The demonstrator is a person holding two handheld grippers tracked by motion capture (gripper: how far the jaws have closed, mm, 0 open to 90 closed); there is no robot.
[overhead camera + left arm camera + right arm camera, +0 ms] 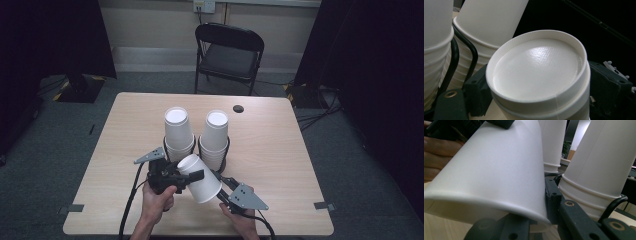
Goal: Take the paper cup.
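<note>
A wooden table [280, 145] carries two stacks of inverted white paper cups, the left stack [178, 131] and the right stack [215, 136], each standing in a black wire holder [223, 150] near the table's centre; the two stacks stand close together but apart at their tops. Near of them, a single white paper cup [199, 177] lies tilted above the surface, base to the left, wide mouth to the right and near; the left gripper [187, 176] pinches it at the base end, a jaw on each side; the right gripper [218, 187] has its jaws at the cup's mouth, one jaw seemingly inside the rim and one outside, though whether they press the wall cannot be told. The cup's base nearly touches the left stack; the room between cup and holders is slight. Bare tabletop lies open to left, right and far; the near edge sits just behind the hands [159, 197]. A dark round hole [238, 108] marks the far side; a black folding chair [229, 55] stands beyond. The holders' bases are hidden behind the cup; the forearms are cut off at the bottom edge.
</note>
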